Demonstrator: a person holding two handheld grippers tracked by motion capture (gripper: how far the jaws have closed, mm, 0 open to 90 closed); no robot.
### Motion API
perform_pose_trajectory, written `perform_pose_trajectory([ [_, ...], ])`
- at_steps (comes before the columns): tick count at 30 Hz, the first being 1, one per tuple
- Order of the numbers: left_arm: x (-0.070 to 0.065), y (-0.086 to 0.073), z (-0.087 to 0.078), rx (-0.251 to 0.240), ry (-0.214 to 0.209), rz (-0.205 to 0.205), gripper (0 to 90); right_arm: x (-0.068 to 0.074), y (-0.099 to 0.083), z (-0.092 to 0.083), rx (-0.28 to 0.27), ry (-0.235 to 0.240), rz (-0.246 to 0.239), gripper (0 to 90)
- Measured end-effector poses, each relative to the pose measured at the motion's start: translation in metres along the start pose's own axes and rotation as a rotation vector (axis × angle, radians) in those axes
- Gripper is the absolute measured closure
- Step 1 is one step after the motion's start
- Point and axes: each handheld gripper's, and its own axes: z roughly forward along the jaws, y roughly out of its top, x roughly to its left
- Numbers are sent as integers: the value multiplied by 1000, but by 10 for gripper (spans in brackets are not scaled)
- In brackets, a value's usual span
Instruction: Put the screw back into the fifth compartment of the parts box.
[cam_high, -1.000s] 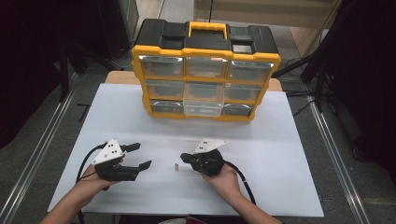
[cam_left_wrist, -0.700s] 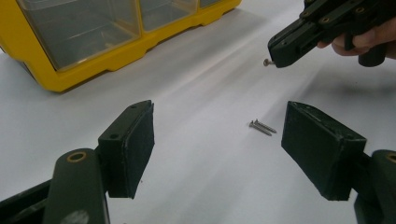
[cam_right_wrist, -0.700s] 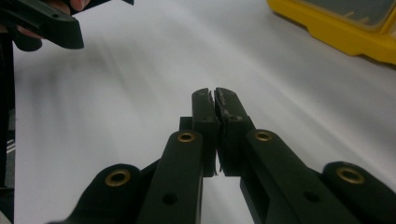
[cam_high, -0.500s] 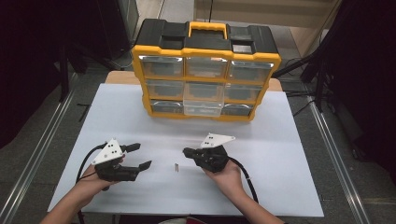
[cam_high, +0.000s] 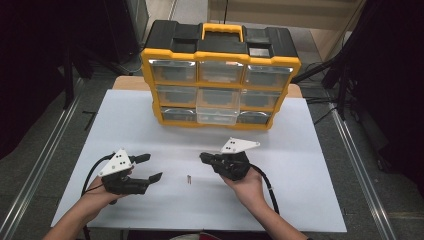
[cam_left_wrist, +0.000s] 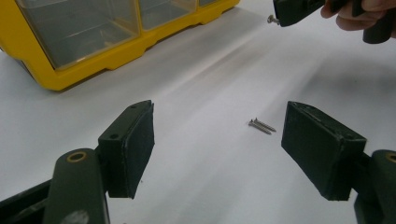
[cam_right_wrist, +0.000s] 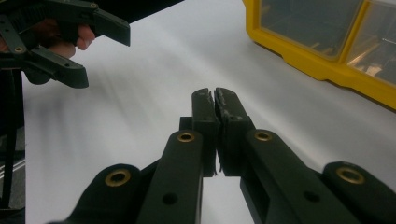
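Note:
Two small screws (cam_high: 188, 179) lie side by side on the white table (cam_high: 310, 165), between the two grippers; in the left gripper view these screws (cam_left_wrist: 261, 125) rest just ahead of the jaws. My left gripper (cam_high: 152, 166) sits on the table at the left, open, with nothing between its pads (cam_left_wrist: 219, 128). My right gripper (cam_high: 202, 157) hovers a little above the table to the right of the screws, jaws shut (cam_right_wrist: 215, 93). In the left gripper view the right gripper (cam_left_wrist: 282, 11) pinches a single screw (cam_left_wrist: 270, 19) whose head sticks out of its tip.
A yellow and black organizer (cam_high: 220, 85) with clear drawers stands upright at the table's far side; its bottom middle drawer (cam_high: 216, 115) is pulled out slightly. Its yellow base (cam_right_wrist: 322, 70) is close to the right gripper's right. Cables trail from both grippers toward the near edge.
My right gripper has lifted off the table and drifted slightly away from the loose screws, jaws still shut. The left gripper has stayed put.

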Motion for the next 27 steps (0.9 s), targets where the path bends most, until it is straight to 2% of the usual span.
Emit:
perform_pose_trajectory([
  [7, 0, 0, 0, 3, -2, -1, 257, -2, 4, -7, -13, -12, -7, 885],
  [27, 1, -1, 1, 10, -8, -6, 257, -12, 17, -25, -48, -33, 40, 885],
])
